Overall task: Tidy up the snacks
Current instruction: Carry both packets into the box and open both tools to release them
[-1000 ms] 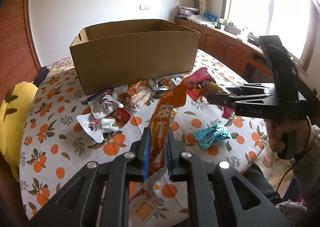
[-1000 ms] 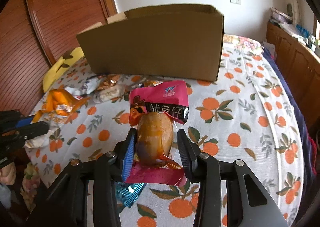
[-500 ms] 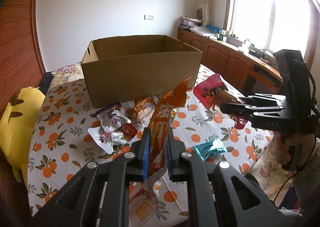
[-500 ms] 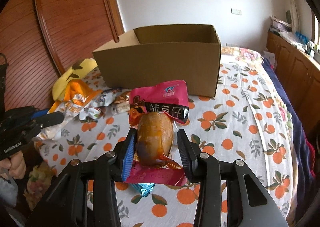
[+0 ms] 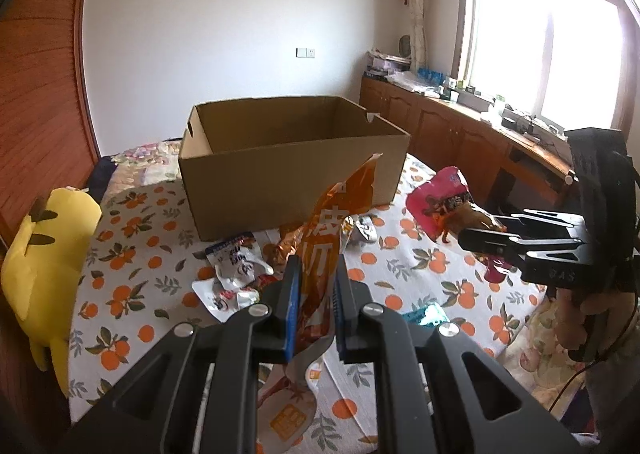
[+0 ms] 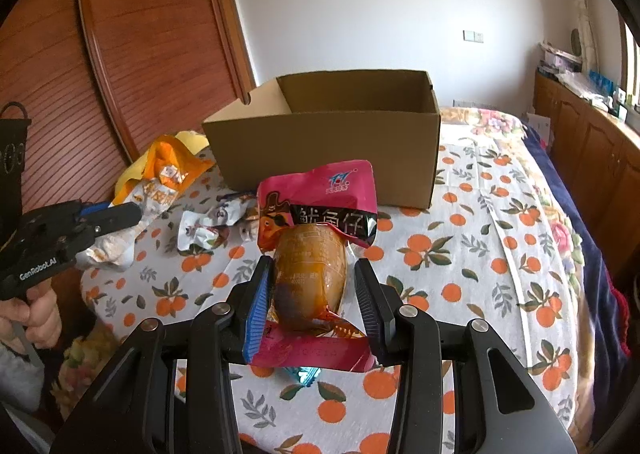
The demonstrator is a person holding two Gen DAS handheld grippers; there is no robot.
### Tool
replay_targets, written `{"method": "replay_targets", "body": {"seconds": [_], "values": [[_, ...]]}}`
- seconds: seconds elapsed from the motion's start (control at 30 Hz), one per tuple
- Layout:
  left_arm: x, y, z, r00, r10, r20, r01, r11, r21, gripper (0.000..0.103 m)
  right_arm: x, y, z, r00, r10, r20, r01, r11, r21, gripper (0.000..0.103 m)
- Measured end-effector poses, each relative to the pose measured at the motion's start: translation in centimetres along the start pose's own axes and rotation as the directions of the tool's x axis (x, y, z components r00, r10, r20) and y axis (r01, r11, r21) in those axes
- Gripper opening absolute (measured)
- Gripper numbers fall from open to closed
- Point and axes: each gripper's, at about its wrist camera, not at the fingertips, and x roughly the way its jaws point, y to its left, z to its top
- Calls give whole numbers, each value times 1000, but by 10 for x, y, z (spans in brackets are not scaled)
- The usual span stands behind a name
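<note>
Left claw (image 5: 314, 308): I pinch the orange packet (image 5: 326, 250) thinly; its limp tail may snag.
Right claw (image 6: 314, 294): I clamp the pink pouch (image 6: 318, 238); slippery bulge may squirt out.
Box (image 6: 324, 154): open, ahead; rim may catch either.

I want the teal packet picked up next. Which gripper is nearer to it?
Right, probably. The teal packet lies on the cloth directly below the right gripper, which holds the pink packet. The left gripper, clamping the orange packet, hangs off to the side.

White walls (image 5: 224, 14), bright window (image 5: 552, 50) above wooden cabinets (image 5: 440, 126), slatted wooden panel (image 6: 132, 38).
</note>
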Motion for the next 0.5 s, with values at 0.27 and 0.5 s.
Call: {"method": "replay_targets", "body": {"seconds": [0.27, 0.5], "values": [[6, 7, 24, 999, -6, 50, 6, 1000, -5, 11, -4, -1, 23, 1000, -6, 24, 6, 999, -36, 41], [28, 19, 58, 997, -10, 77, 10, 1000, -8, 11, 7, -4, 53, 999, -10, 41, 13, 997, -72, 41]]}}
